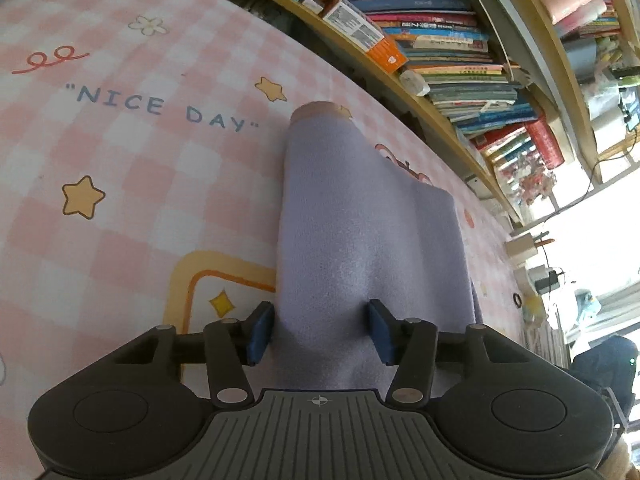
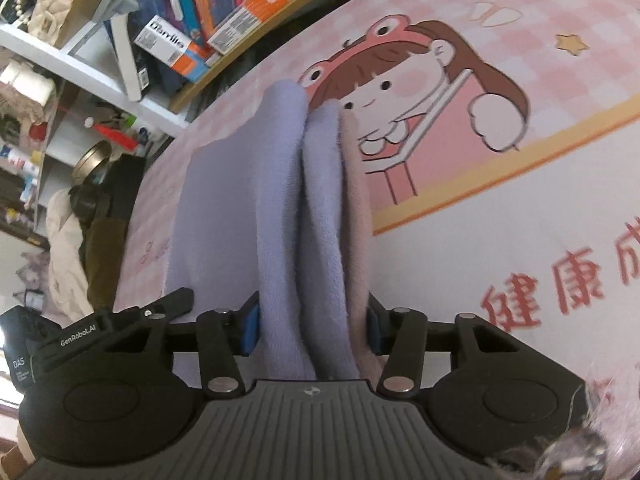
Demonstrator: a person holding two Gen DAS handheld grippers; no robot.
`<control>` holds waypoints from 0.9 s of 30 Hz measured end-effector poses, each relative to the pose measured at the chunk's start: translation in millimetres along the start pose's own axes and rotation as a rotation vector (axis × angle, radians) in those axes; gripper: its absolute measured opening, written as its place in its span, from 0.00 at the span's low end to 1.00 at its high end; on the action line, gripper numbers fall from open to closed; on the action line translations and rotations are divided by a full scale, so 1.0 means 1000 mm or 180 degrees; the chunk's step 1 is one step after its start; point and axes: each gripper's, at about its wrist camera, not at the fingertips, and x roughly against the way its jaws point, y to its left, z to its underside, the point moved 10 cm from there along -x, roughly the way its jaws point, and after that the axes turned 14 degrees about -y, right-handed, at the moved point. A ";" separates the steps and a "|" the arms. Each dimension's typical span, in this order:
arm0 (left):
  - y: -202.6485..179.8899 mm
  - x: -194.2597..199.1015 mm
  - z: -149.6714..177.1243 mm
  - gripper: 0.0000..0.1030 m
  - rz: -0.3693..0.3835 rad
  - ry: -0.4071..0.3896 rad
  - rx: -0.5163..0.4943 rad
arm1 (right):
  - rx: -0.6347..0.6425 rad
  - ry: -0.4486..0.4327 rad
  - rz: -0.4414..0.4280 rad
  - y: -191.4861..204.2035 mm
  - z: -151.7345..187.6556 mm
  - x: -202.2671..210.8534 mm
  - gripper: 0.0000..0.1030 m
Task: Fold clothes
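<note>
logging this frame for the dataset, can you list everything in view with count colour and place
garment: one, lavender with a pinkish cuff, stretched over the mat, its folds bunched between both grippers
mat: one, pink and white check with stars, "NICE DAY" lettering and a cartoon girl, beneath the garment
books: many, mixed colours, stacked on the wooden shelf behind the mat
boxes: a few, orange and white, on the shelf edge
left gripper: one, black with blue pads, fabric between its fingers
right gripper: one, black with blue pads, closed on bunched folds
</note>
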 end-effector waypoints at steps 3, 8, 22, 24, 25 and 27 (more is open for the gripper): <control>-0.007 0.002 0.001 0.40 -0.0113 -0.0070 -0.0099 | 0.0258 -0.0011 -0.0035 0.007 0.000 0.000 0.32; -0.031 0.017 -0.003 0.33 -0.0289 -0.0329 -0.0455 | 0.0557 -0.0120 -0.0145 0.018 -0.007 0.013 0.26; -0.082 0.047 -0.008 0.33 -0.0346 -0.0744 -0.0601 | 0.1044 -0.0409 -0.0491 0.037 -0.034 0.052 0.26; -0.088 0.049 -0.010 0.33 -0.0364 -0.0789 -0.0621 | 0.1049 -0.0430 -0.0543 0.037 -0.038 0.056 0.26; -0.090 0.050 -0.010 0.33 -0.0373 -0.0811 -0.0635 | 0.1055 -0.0441 -0.0569 0.037 -0.039 0.058 0.26; -0.096 0.051 -0.012 0.33 -0.0388 -0.0857 -0.0664 | 0.1059 -0.0463 -0.0618 0.037 -0.041 0.062 0.26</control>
